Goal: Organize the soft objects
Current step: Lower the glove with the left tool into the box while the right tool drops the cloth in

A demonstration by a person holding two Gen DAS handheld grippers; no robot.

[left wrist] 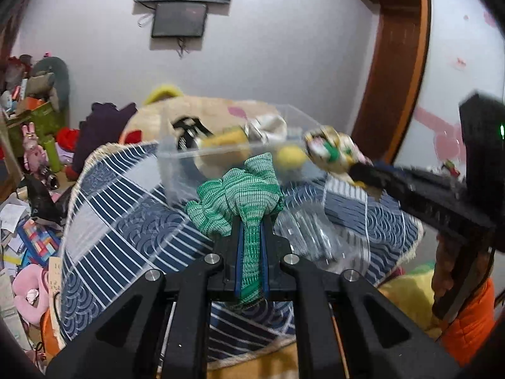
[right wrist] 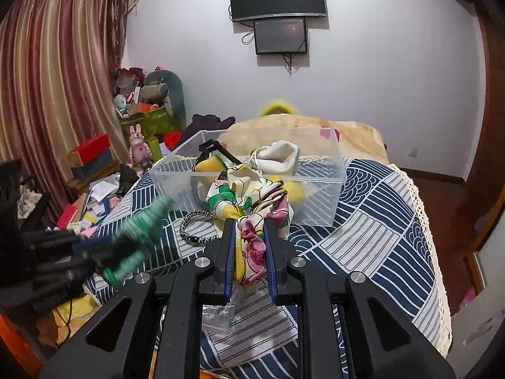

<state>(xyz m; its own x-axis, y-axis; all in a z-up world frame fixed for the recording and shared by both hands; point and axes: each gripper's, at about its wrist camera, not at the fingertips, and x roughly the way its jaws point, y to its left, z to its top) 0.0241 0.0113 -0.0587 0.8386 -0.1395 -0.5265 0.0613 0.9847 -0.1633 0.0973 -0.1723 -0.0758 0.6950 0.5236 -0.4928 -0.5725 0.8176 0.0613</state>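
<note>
Both grippers [left wrist: 251, 243] [right wrist: 249, 237] probably clamped on cloth

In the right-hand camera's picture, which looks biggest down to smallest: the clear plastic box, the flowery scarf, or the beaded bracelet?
1. Clear plastic box
2. Flowery silk scarf, though it is nearer the camera, held in the right gripper
3. Black beaded bracelet

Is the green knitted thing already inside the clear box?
No, the green knitted cloth is pinched between the left gripper's jaws, held in front of the clear box.
</note>
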